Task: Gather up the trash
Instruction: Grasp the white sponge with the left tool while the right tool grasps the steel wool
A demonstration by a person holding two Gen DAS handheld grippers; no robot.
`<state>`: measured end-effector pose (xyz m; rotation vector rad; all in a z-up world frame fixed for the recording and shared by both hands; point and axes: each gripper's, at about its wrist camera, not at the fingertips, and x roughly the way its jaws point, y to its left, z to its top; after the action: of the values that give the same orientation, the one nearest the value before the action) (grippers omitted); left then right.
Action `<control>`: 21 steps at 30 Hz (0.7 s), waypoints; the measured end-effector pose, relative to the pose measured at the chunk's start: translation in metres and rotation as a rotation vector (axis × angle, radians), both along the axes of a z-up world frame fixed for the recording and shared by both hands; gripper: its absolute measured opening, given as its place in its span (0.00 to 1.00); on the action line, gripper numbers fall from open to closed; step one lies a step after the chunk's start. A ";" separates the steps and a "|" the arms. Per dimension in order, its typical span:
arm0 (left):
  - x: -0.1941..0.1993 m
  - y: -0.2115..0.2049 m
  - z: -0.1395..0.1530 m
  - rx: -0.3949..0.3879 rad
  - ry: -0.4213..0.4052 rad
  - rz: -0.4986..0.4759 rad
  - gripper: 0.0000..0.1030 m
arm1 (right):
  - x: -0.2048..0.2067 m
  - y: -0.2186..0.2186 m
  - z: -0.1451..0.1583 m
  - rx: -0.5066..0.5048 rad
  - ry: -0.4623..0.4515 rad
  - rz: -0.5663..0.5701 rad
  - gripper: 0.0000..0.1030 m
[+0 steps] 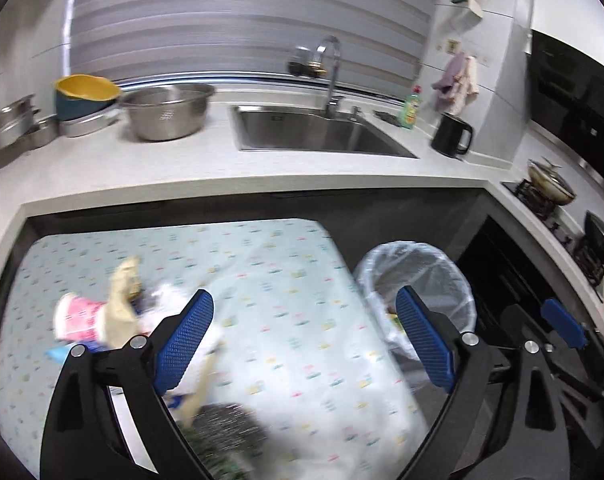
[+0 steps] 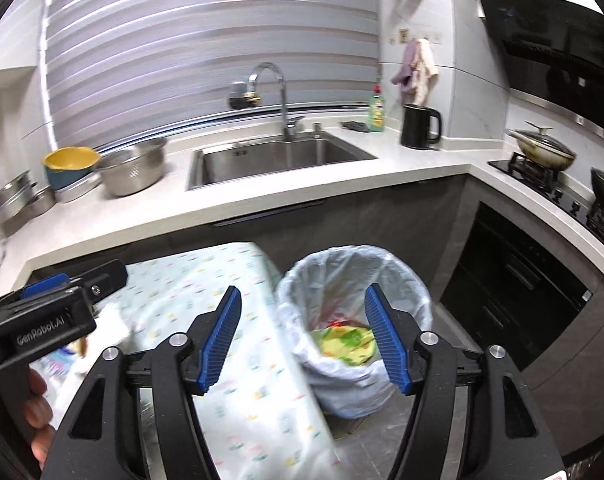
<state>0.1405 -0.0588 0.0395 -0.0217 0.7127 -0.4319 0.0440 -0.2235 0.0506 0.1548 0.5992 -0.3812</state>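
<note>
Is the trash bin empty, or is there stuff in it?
Not empty. The trash bin has a clear bag liner, and a yellow-green wrapper lies at the bottom. It is far from full.

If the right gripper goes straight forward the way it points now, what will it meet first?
Most likely the trash bin. The open right gripper holds nothing and points down at the bin's white liner, with yellow-green trash at the bottom. The patterned table lies to its left. Depth is unclear, so it might hit the rim first.
</note>
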 end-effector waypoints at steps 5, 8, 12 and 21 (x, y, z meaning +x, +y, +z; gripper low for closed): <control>-0.009 0.066 -0.019 0.042 0.054 0.105 0.86 | -0.006 0.041 -0.008 -0.004 0.029 0.074 0.63; -0.013 0.103 -0.033 0.075 0.081 0.164 0.86 | -0.006 0.062 -0.016 0.008 0.052 0.117 0.63; -0.021 0.144 -0.051 0.102 0.114 0.232 0.86 | -0.006 0.090 -0.032 0.023 0.088 0.170 0.63; -0.039 0.204 -0.093 0.079 0.225 0.315 0.86 | 0.012 0.139 -0.083 0.056 0.180 0.266 0.63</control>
<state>0.1011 0.1449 -0.0535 -0.1080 0.9299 -0.0995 0.0559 -0.0841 -0.0323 0.0927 0.7982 -0.1210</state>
